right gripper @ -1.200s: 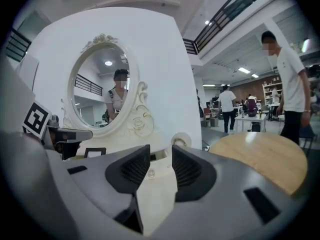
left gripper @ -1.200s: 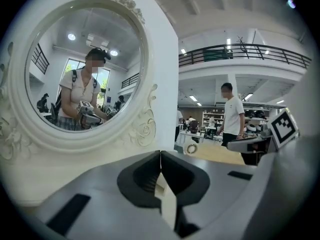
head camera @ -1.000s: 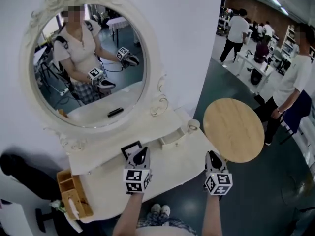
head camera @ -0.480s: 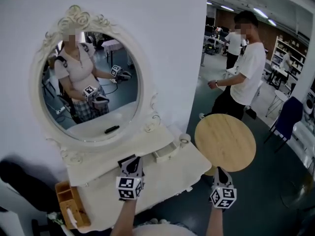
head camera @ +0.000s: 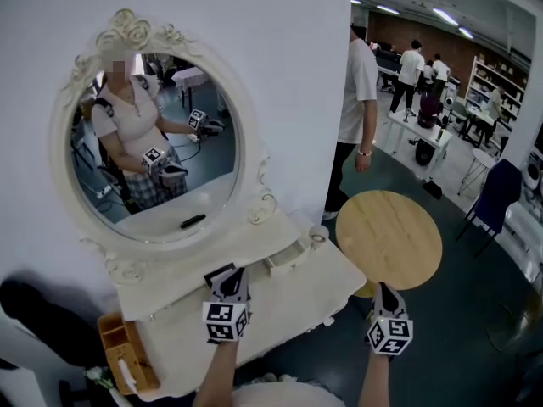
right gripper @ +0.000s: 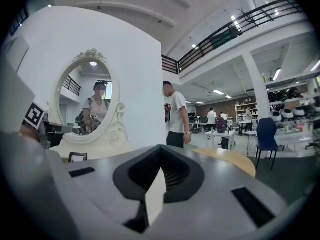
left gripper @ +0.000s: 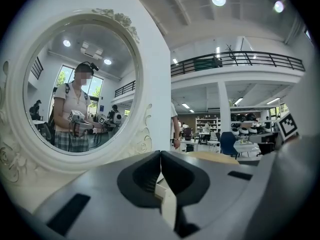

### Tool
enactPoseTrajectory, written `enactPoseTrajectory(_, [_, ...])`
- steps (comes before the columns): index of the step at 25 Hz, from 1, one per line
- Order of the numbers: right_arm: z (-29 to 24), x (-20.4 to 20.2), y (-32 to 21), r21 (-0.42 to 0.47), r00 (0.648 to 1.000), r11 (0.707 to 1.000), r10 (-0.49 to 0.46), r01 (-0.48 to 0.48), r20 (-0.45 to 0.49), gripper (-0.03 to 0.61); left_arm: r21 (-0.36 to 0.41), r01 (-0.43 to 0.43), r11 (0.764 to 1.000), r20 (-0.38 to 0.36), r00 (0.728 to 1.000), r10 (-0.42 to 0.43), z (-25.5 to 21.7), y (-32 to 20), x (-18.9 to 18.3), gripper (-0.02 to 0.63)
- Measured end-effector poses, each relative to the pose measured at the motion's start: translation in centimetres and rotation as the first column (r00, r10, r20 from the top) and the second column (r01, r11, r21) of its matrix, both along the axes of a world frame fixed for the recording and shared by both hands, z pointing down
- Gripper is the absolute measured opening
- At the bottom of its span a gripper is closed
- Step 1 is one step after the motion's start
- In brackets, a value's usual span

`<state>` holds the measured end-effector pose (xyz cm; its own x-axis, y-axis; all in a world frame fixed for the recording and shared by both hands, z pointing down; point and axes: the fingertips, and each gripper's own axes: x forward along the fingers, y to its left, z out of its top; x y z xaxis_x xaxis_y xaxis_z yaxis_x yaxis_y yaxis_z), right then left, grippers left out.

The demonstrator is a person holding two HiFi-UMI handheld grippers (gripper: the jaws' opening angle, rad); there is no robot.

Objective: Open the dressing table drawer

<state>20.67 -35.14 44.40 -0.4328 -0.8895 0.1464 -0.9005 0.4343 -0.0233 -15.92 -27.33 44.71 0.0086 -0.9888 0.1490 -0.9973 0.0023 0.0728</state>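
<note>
The white dressing table (head camera: 293, 299) stands against the wall under its oval mirror (head camera: 153, 142). A small drawer (head camera: 287, 259) sits on the raised shelf and looks slightly pulled out. My left gripper (head camera: 227, 280) hovers over the tabletop, left of and nearer me than that drawer. Its jaws meet with nothing between them (left gripper: 160, 154). My right gripper (head camera: 386, 293) hangs beyond the table's right corner, over the floor, also shut and empty (right gripper: 160, 148). Neither gripper touches the drawer.
A round wooden side table (head camera: 389, 240) stands right of the dressing table. A person (head camera: 356, 100) stands behind it by the wall's corner. A wooden organizer (head camera: 123, 350) sits at the tabletop's left end. A small black-framed item (head camera: 219, 271) lies by the left gripper.
My right gripper has drifted right, off the tabletop's corner. The left gripper has hardly shifted. A bystander has walked in behind the round table.
</note>
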Motion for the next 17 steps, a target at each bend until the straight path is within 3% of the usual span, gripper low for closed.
enactPoseTrajectory(17, [0.2,0.0,1.0,-0.006,0.999,1.000,0.014,-0.014,-0.043,0.014,0.007,0.012,1.000,-0.033,0.999,-0.011,0.1,1.1,-1.0,0.028])
